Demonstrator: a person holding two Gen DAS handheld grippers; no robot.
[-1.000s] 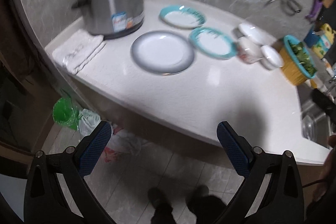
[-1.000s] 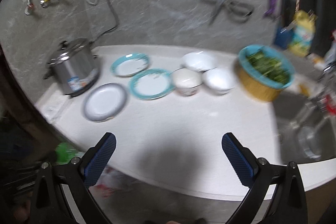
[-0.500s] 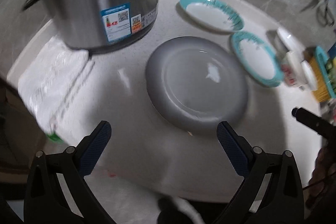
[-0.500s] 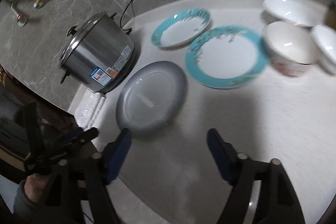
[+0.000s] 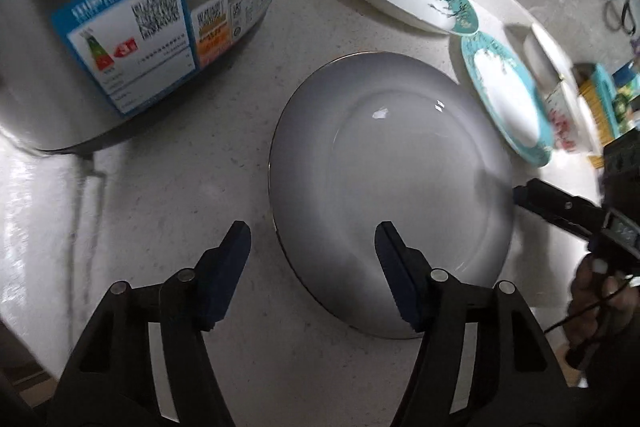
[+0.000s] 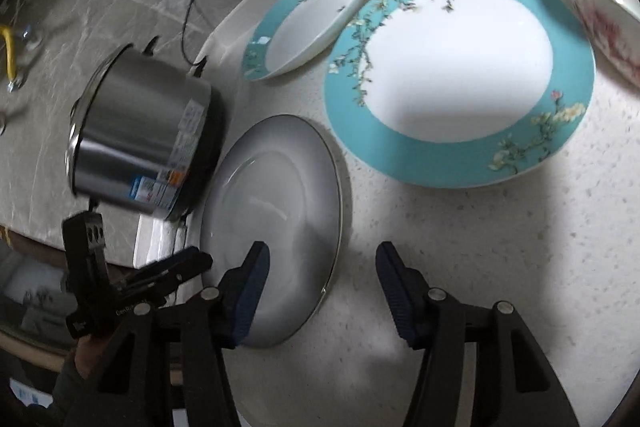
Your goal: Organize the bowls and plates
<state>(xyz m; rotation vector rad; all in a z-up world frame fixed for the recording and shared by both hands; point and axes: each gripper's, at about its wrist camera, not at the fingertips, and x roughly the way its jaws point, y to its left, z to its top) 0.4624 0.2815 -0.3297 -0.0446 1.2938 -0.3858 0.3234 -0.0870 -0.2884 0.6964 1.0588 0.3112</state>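
Grey plate [image 5: 392, 187] is lying flat on the table [image 5: 168, 195] beside the pot [image 5: 120, 19]. Left tool [image 5: 312, 239] and right tool [image 6: 322, 267] are straddling opposite rims, jaws closing, not yet gripping.

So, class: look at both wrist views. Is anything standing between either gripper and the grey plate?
Nothing visible. The left gripper and right gripper, jaws closing, each straddle an edge of the grey plate. The steel pot stands off to the side.
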